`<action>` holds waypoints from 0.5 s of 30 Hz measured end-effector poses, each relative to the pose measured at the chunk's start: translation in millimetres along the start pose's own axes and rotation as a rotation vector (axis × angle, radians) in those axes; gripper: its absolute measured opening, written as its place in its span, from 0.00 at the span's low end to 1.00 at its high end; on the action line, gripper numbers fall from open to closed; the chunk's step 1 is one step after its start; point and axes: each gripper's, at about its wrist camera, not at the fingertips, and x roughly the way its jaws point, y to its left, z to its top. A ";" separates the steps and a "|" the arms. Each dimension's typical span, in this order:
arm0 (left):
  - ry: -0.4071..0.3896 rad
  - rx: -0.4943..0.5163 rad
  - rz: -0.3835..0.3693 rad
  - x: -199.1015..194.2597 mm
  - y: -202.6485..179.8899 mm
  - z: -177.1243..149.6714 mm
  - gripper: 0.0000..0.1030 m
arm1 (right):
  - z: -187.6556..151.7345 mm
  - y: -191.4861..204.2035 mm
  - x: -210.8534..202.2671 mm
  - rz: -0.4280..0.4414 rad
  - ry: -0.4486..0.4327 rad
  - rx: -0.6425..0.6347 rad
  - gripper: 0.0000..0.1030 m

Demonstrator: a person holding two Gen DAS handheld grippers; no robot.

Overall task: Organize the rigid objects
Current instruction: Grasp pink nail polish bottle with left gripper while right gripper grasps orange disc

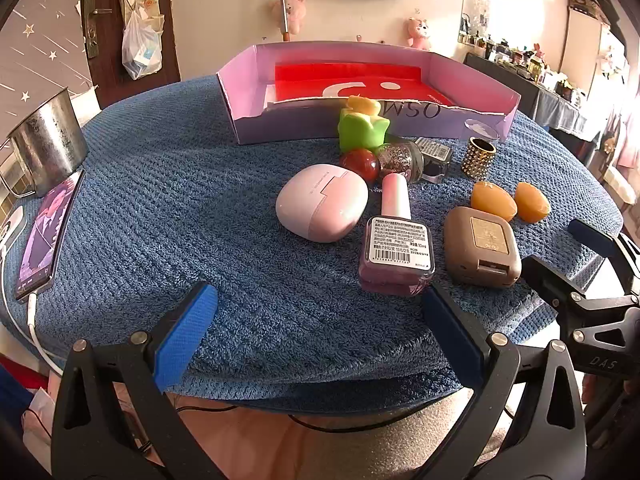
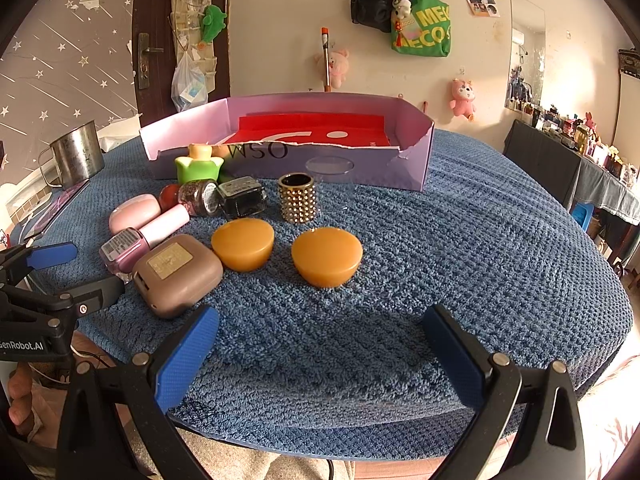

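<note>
Small rigid objects lie on a blue towel: a pink earbud case (image 1: 322, 208), a pink nail polish bottle (image 1: 396, 246), a taupe case (image 1: 482, 246), two orange stones (image 2: 243, 244) (image 2: 327, 257), a gold studded ring (image 2: 299, 197), a red ball (image 1: 359, 163), a glitter jar (image 1: 400, 160), a black bottle (image 2: 243, 197) and a green toy (image 1: 362, 128). Behind them stands a shallow lilac box (image 1: 460, 65) with a red sheet inside. My left gripper (image 1: 320, 328) is open and empty at the near table edge. My right gripper (image 2: 320, 348) is open and empty near the orange stones.
A metal mug (image 1: 48, 144) and a phone (image 1: 46, 236) on a white cable sit at the table's left edge. The right gripper's body (image 1: 580, 292) shows at the right of the left wrist view. A dark cabinet with bottles (image 2: 568, 148) stands at the right.
</note>
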 end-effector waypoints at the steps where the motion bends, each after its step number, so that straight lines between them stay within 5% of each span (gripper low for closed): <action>1: 0.000 0.000 0.000 0.0 0.0 -0.1 1.00 | 0.0 0.0 0.0 0.000 0.000 0.000 1.00; 15: 0.002 0.004 -0.001 -0.5 1.1 1.5 1.00 | 1.8 -2.6 -1.6 0.002 0.006 -0.001 1.00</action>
